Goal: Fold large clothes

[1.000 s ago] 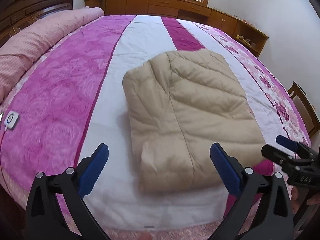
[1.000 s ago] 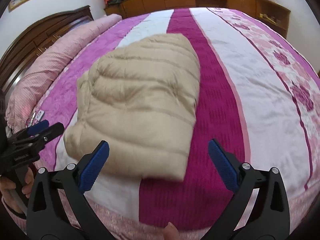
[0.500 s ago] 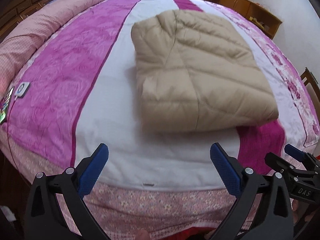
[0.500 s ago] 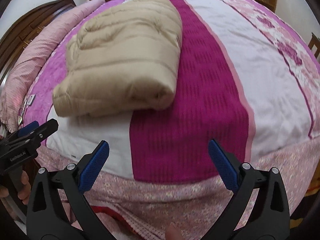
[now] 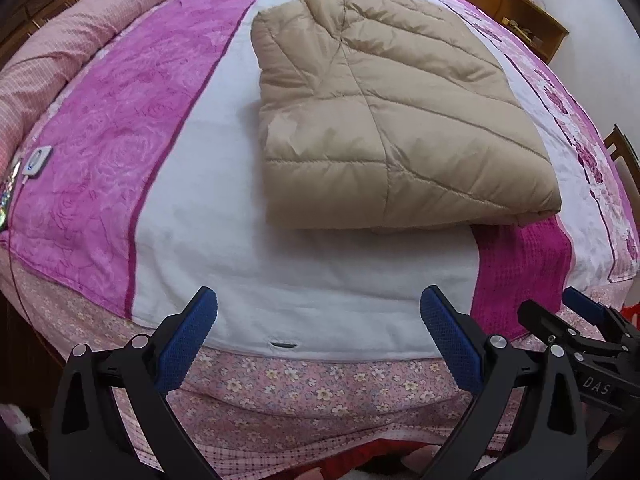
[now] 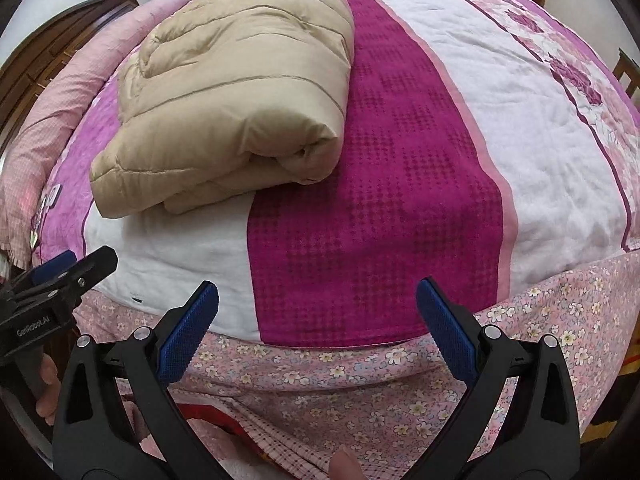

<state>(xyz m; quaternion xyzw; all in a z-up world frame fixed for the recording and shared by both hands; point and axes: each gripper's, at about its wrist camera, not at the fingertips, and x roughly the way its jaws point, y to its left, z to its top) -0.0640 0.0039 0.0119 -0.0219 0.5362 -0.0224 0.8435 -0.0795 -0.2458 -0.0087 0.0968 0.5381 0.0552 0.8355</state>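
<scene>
Ahead of both grippers, a beige padded coat (image 5: 392, 120) lies folded into a thick rectangle on the bed (image 5: 280, 280), well back from the near edge. The left gripper (image 5: 318, 312) hangs over the foot of the bed with its jaws wide and nothing between them. The right gripper (image 6: 316, 308) does the same, just beside it, also wide and empty. In the left view the coat sits forward and a little to the right, its long axis running away toward the headboard, its layered end facing the grippers. In the right view it sits forward and to the left, over the white stripe and the edge of the dark magenta one. Neither gripper touches it. The left one looks the more squarely lined up with the near end; the right faces mostly bare cover. Judging by the tidy bundle, the folding appears all but done. Any further fold would call for a reach forward to that near end, the right arm also swinging left.
</scene>
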